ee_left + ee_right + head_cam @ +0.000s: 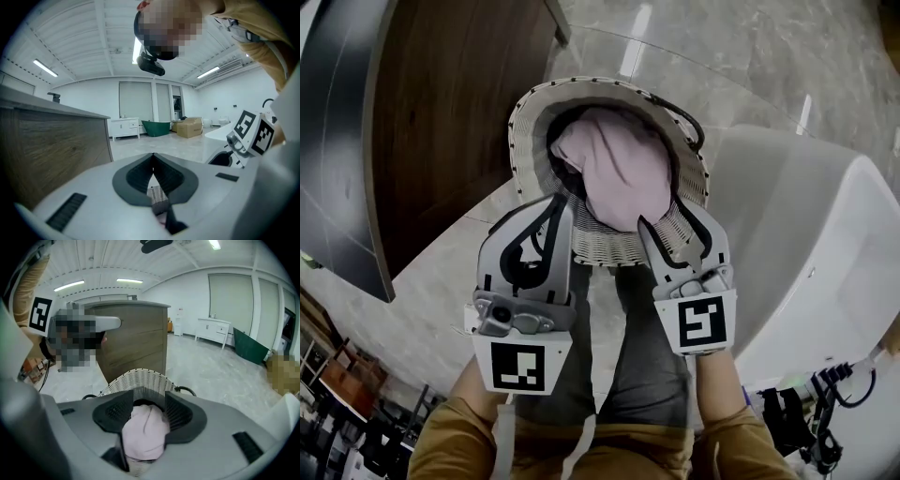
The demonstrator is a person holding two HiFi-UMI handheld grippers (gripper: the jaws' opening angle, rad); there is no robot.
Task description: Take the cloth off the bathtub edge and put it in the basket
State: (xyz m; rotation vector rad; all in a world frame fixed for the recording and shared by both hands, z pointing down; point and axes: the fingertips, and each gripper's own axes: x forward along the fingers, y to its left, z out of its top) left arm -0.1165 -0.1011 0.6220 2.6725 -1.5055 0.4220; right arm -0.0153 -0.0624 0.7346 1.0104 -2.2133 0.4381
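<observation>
In the head view, the pink cloth (619,169) already lies heaped inside the woven basket (534,112), well clear of the white bathtub (806,244) on your right. Your left gripper (562,202) and right gripper (670,220) both sit at the basket's near rim.

In the left gripper view, your jaws meet at their tips with nothing caught between them. Only a bit of basket weave (156,193) shows through the gap behind them.

In the right gripper view, your jaws stand apart. The cloth (144,430) bulges in the space between them, but the pads do not look pressed onto it, so I judge it let go.

You appear to be at the drop-off, and the task looks close to done. Next, lift the right gripper straight back with the jaws kept wide so no fold snags and drags the cloth over the rim
</observation>
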